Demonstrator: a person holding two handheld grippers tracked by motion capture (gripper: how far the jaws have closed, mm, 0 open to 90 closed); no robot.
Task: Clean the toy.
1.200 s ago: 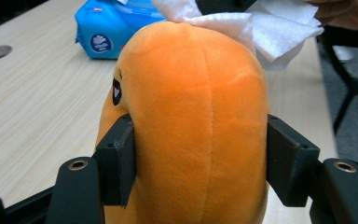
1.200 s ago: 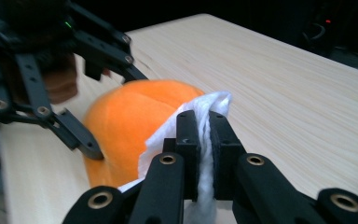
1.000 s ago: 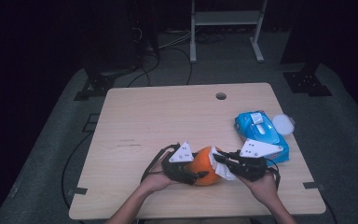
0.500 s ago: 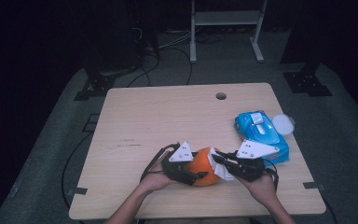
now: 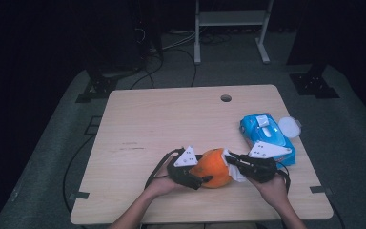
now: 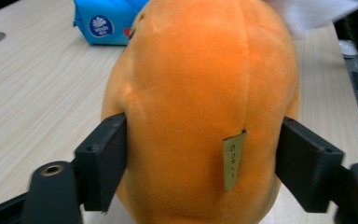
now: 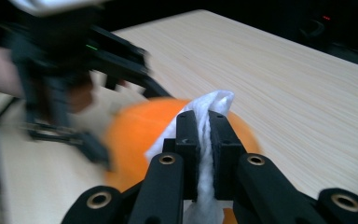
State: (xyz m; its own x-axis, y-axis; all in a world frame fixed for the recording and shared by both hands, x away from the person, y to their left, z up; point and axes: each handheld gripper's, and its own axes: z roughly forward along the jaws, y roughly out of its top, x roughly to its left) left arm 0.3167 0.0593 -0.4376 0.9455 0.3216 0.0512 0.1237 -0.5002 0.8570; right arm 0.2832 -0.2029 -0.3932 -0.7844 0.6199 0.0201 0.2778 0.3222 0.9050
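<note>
On my left, the left gripper (image 5: 205, 179) straddles the orange plush toy (image 5: 213, 168); its jaws have just been opening, yet in the left gripper view both pads (image 6: 103, 161) touch the toy's (image 6: 200, 112) sides. The toy sits near the table's (image 5: 171, 124) front edge, my landmark. Against the toy's right side I see the white wipe (image 7: 209, 140), pinched tight by my right gripper (image 7: 204, 133). Right of the toy lies the blue wipes pack (image 5: 267, 136).
</note>
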